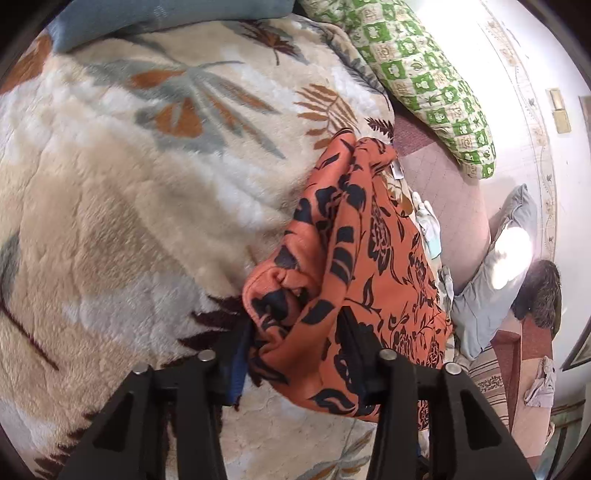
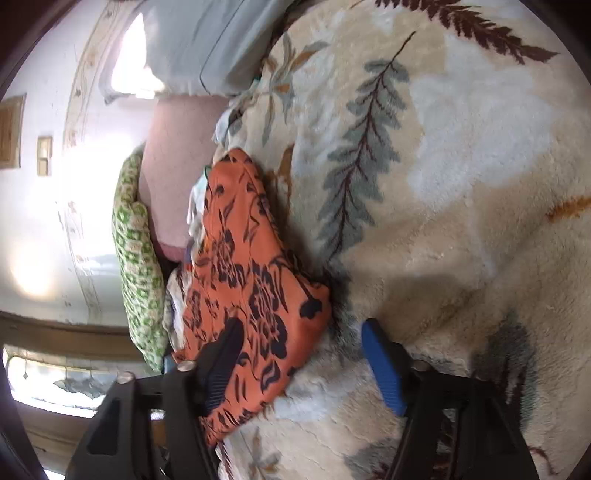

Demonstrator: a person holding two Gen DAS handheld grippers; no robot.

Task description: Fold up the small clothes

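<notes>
An orange garment with a dark floral print (image 1: 354, 266) lies bunched on a cream leaf-patterned blanket (image 1: 129, 206). In the left wrist view my left gripper (image 1: 295, 350) has its jaws partly apart with a thick fold of the garment between them; the fabric fills the gap. In the right wrist view the same garment (image 2: 243, 288) lies at the blanket's (image 2: 443, 184) left edge. My right gripper (image 2: 303, 365) is wide open, its left finger (image 2: 221, 365) resting over the garment's lower edge and its blue-padded right finger (image 2: 384, 369) over the blanket.
A green-and-white patterned pillow (image 1: 432, 77) lies beyond the garment, also in the right wrist view (image 2: 140, 266). A pale blue cloth (image 1: 491, 280) hangs off the bed edge. A blue pillow (image 1: 147, 18) sits at the top. White wall (image 2: 40, 221) lies to the left.
</notes>
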